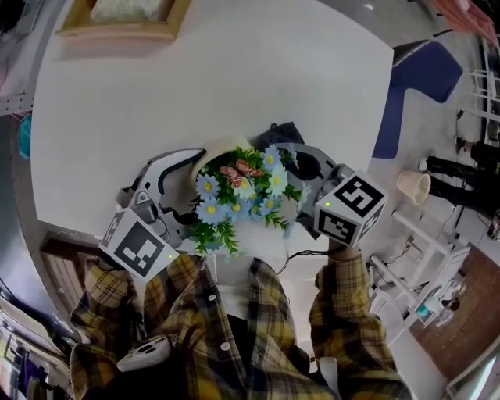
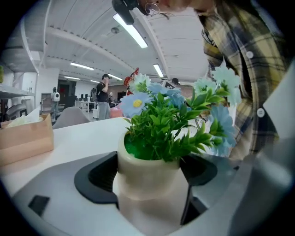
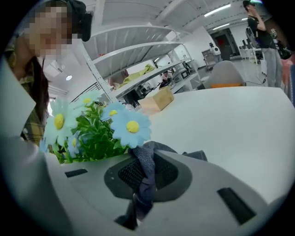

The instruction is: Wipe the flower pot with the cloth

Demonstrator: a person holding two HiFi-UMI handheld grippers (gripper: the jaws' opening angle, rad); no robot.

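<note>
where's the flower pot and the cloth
flower pot [image 2: 148, 184], left gripper view, cream side wall
cloth [image 3: 144, 177], right gripper view, strip pinched between the jaws

a white table [image 1: 234, 78] fills the middle. a wooden box [image 1: 125, 23] sits on the table's far left corner. a dark blue chair [image 1: 414, 78] stands off the table's right edge. long ceiling lights [image 2: 131, 30] run above the table; white shelving [image 3: 138, 50] rises beyond it.
</note>
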